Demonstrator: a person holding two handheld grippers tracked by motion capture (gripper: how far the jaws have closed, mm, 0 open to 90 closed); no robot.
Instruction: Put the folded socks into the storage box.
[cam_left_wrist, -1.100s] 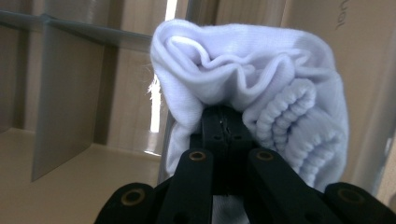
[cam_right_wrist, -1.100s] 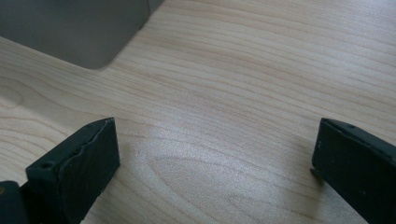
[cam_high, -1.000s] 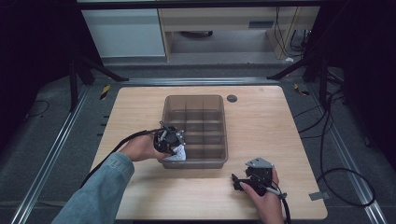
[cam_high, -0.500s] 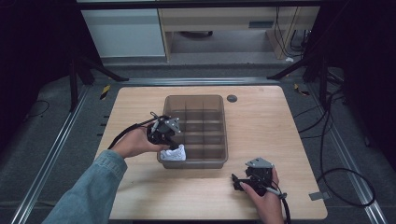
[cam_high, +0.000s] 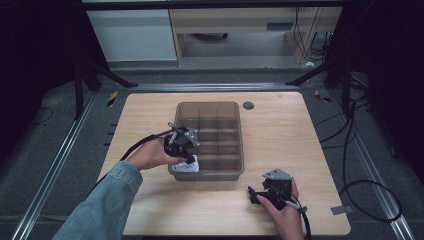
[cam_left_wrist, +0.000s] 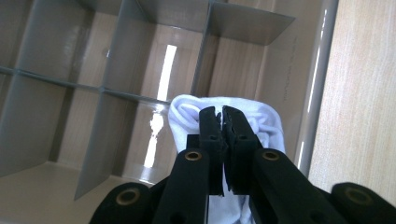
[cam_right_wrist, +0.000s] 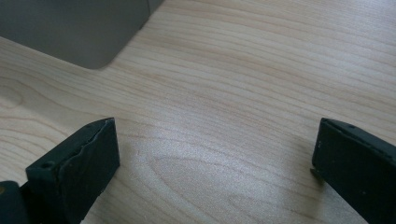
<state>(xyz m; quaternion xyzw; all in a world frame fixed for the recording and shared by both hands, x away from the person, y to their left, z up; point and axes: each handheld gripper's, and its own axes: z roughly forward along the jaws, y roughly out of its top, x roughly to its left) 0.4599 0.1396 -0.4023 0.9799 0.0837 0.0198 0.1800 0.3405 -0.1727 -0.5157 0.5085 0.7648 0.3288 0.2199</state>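
A clear grey divided bin (cam_high: 240, 136) stands mid-table. My left gripper (cam_high: 189, 159) hangs over its near-left corner, shut on a bunched white cloth (cam_high: 188, 166). In the left gripper view the jaws (cam_left_wrist: 222, 116) are pressed together, with the white cloth (cam_left_wrist: 186, 112) bulging around and below them, above a compartment next to the bin's wall (cam_left_wrist: 309, 107). My right gripper (cam_high: 253, 194) rests on the table in front of the bin, to its right. In the right gripper view it stands wide open (cam_right_wrist: 215, 149) over bare wood, with nothing between its fingers.
A corner of the bin (cam_right_wrist: 84, 32) sits ahead and to the left of the right gripper. A small dark round disc (cam_high: 248, 105) lies near the table's far edge. Cables trail from both grippers. Shelving and stands are beyond the table.
My left hand has shifted slightly away from the person along the bin's left side, with the cloth still at the near-left corner. The right gripper has not moved.
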